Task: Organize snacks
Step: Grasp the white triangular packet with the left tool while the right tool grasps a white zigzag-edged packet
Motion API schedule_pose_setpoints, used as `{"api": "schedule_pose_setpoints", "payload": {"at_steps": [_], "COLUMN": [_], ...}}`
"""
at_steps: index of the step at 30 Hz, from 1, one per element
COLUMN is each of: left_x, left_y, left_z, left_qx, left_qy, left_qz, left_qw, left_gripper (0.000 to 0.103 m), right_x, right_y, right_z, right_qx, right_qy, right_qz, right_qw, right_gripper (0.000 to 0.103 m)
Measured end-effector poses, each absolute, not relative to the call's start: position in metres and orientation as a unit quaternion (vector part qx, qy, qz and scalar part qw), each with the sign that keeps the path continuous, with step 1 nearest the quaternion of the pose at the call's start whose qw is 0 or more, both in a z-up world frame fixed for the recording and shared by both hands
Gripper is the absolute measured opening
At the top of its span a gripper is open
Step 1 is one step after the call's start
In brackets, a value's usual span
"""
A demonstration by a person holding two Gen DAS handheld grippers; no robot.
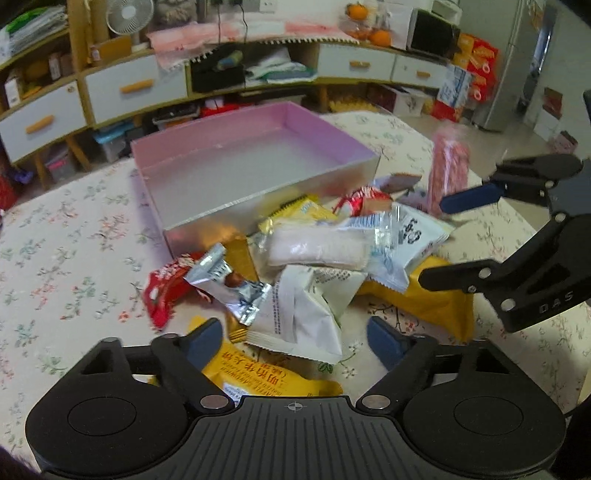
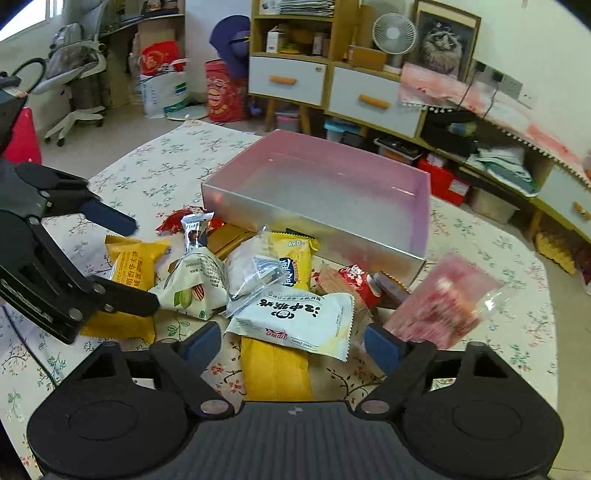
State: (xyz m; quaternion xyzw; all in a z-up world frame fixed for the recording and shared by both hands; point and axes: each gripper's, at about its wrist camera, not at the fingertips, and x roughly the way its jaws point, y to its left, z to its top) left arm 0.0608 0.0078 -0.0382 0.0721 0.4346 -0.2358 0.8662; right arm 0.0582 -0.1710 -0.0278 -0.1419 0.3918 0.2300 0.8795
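Claws (image 1: 291, 338) (image 2: 291, 341) agape – snack pile (image 1: 314, 258), floral tablecloth (image 1: 74, 258).

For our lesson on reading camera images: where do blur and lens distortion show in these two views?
Left wrist view: the shelf unit bows into a curve and the pink packet is smeared. Right wrist view: the same pink packet is blurred, while the box stays fairly sharp.

A floral tablecloth (image 1: 74, 236) covers the table. Behind it runs a wooden sideboard with white drawers (image 1: 136, 86) and orange handles. On top stand a small white fan (image 1: 130, 16), oranges (image 1: 380, 37) and a pink cloth (image 2: 480, 99). A framed cat picture (image 2: 445, 40) leans against the wall, and an office chair (image 2: 74, 70) stands farther back
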Motion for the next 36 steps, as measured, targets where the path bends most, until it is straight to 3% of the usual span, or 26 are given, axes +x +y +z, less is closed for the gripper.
{"api": "schedule_pose_setpoints", "payload": {"at_steps": [3,8,17,24,28,31,33,36], "left_x": [0.067,0.072,0.081,0.082,0.085,0.086,0.086,0.085], "left_y": [0.008,0.006,0.005,0.006,0.008,0.01,0.011,0.013], "left_z": [-0.045,-0.05,-0.053,-0.056,-0.059,-0.06,-0.06,-0.056], "left_qx": [0.061,0.051,0.035,0.014,-0.001,-0.017,-0.022,-0.032], "left_qy": [0.444,0.45,0.454,0.452,0.456,0.461,0.461,0.46], "left_qz": [-0.246,-0.25,-0.236,-0.226,-0.222,-0.219,-0.216,-0.213], "left_qw": [0.86,0.856,0.858,0.863,0.862,0.86,0.86,0.861], "left_gripper": [0.063,0.055,0.053,0.055,0.059,0.057,0.05,0.041], "right_x": [0.062,0.068,0.076,0.079,0.081,0.084,0.085,0.082], "right_y": [-0.173,-0.171,-0.159,-0.154,-0.155,-0.16,-0.161,-0.16], "right_z": [-0.03,-0.035,-0.045,-0.049,-0.05,-0.051,-0.05,-0.045], "right_qx": [-0.144,-0.122,-0.134,-0.145,-0.143,-0.125,-0.118,-0.111], "right_qy": [0.385,0.397,0.404,0.404,0.407,0.413,0.414,0.41], "right_qz": [0.248,0.269,0.26,0.241,0.224,0.219,0.216,0.223], "right_qw": [0.877,0.869,0.867,0.871,0.874,0.875,0.876,0.877], "right_gripper": [0.053,0.053,0.06,0.059,0.051,0.046,0.041,0.021]}}
